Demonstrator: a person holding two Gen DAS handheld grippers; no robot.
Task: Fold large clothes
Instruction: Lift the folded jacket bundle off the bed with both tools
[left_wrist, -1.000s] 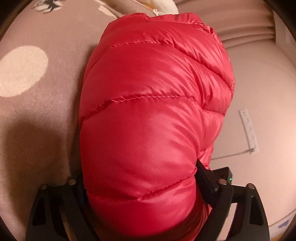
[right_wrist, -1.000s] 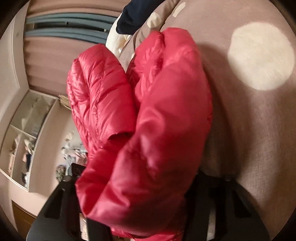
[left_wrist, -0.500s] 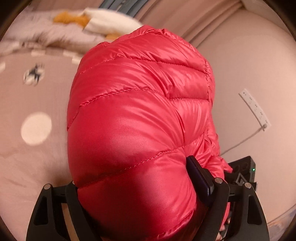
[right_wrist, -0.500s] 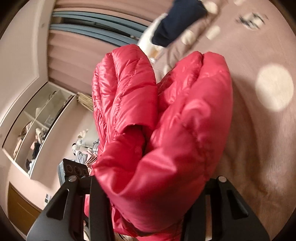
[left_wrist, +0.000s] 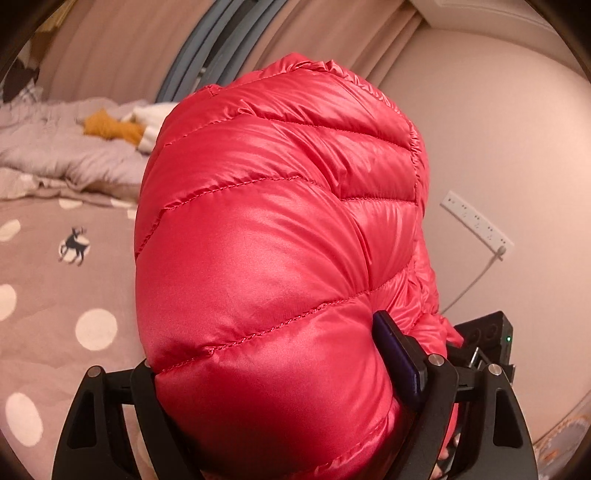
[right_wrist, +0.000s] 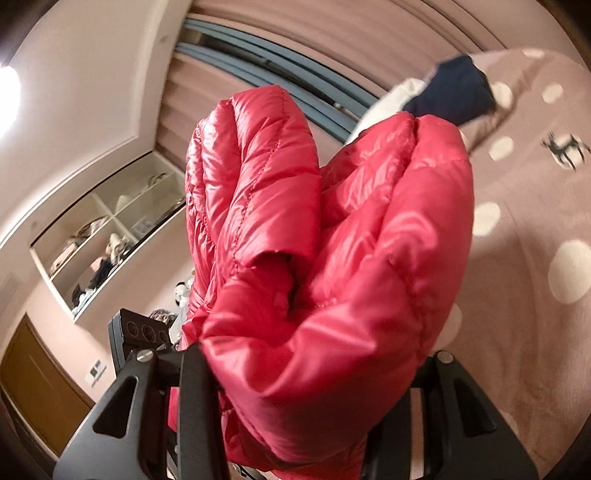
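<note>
Bulging between the two black fingers of the left gripper (left_wrist: 280, 402), the red down jacket (left_wrist: 280, 258) filled most of the left wrist view, the jaws clamped on its quilted bulk. The left finger was buried under the fabric; only the right finger's dark pad (left_wrist: 397, 358) showed. Behind the jacket lay the dotted bedspread (left_wrist: 55, 295), with a crumpled grey quilt (left_wrist: 55, 155) toward its far edge and a blurred mustard-coloured item (left_wrist: 110, 129) beside it. A white power strip (left_wrist: 476, 223) hung on the wall (left_wrist: 498, 110) at right, its cable partly hidden by the jacket.

In the right wrist view, the right gripper (right_wrist: 306, 402) was closed on two puffy folds of the jacket (right_wrist: 332, 258), fingertips swallowed by fabric. The bedspread (right_wrist: 535, 332) ran along the right, a dark navy garment (right_wrist: 454, 92) at its far end. A wall shelf (right_wrist: 107, 236) sat left, its contents too blurred to identify.
</note>
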